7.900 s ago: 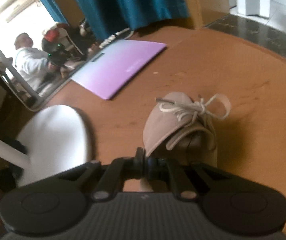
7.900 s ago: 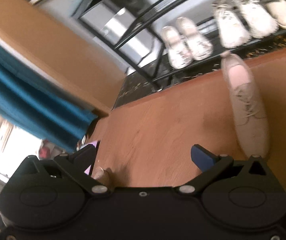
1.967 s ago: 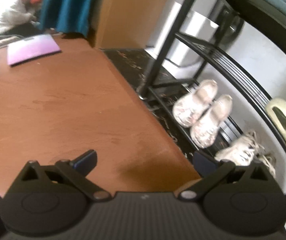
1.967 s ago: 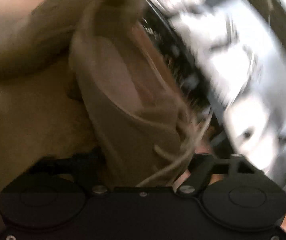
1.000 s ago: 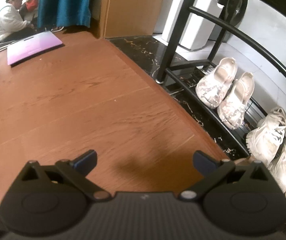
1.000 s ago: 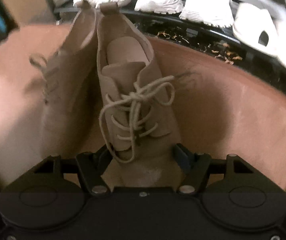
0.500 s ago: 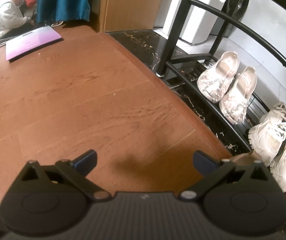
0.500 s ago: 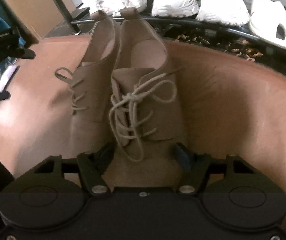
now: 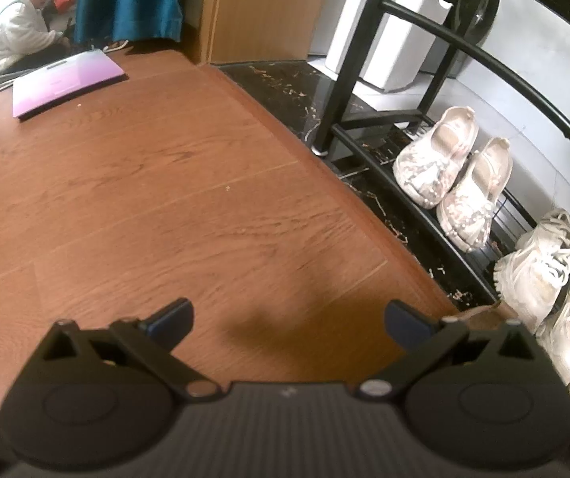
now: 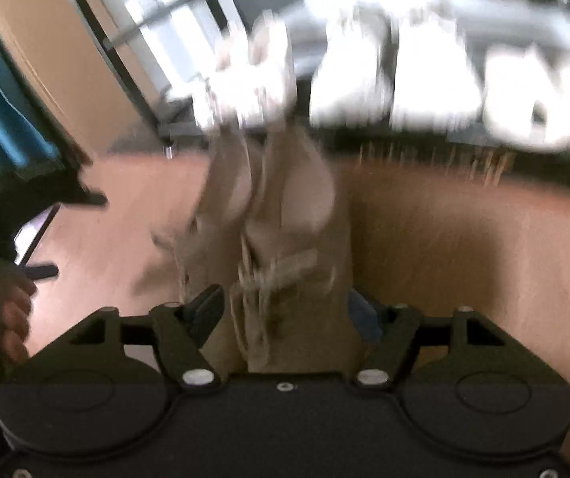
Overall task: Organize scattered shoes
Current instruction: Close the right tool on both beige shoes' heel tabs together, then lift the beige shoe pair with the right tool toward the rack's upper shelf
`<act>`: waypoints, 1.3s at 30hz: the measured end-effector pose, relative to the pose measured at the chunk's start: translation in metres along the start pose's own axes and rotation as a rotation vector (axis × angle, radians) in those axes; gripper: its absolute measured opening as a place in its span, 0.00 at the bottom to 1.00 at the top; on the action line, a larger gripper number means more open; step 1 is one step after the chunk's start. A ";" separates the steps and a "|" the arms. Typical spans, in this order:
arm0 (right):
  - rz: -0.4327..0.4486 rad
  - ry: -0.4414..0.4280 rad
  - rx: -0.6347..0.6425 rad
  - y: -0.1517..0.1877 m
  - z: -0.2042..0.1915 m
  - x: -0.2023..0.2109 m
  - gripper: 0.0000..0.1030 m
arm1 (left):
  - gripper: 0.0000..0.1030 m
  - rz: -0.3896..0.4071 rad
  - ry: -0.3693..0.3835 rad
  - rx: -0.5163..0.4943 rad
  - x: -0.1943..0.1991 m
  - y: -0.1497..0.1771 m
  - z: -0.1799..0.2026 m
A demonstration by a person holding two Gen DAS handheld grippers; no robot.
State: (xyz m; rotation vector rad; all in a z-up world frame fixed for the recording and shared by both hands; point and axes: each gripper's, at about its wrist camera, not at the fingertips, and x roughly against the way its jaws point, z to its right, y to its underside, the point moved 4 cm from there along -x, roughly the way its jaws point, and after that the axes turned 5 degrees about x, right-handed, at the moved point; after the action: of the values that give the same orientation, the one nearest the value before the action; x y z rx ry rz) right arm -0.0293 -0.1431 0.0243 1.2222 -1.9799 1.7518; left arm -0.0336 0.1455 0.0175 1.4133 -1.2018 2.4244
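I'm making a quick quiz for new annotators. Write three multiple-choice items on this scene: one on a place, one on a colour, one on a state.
1. Where do the two beige lace-up shoes lie?
A. on the wooden floor in front of the rack
B. on the rack's shelf
C. on the purple board

2. What colour is the curtain?
A. red
B. teal blue
C. yellow

3. What is between the left gripper's fingers?
A. a sneaker
B. a slipper
C. nothing

Key: 1 A, they lie side by side on the floor before the black shoe rack. 2 B, teal fabric hangs beside the wood panel. 3 C, only bare floor shows between its spread fingers.
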 end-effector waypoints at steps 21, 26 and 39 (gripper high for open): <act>-0.067 0.314 0.016 -0.017 -0.042 -0.123 0.42 | 0.99 0.008 -0.013 -0.052 -0.015 0.006 0.008; 0.086 0.371 0.163 -0.009 -0.057 -0.132 0.16 | 0.99 -0.008 -0.018 -0.044 -0.020 0.008 0.007; 0.420 0.321 0.042 0.006 -0.062 -0.055 0.09 | 0.99 -0.040 -0.098 0.009 -0.038 0.008 -0.003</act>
State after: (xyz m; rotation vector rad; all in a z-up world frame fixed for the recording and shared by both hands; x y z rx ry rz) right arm -0.0205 -0.0639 0.0004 0.5066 -2.1106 2.0296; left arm -0.0179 0.1532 -0.0175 1.5605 -1.1713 2.3626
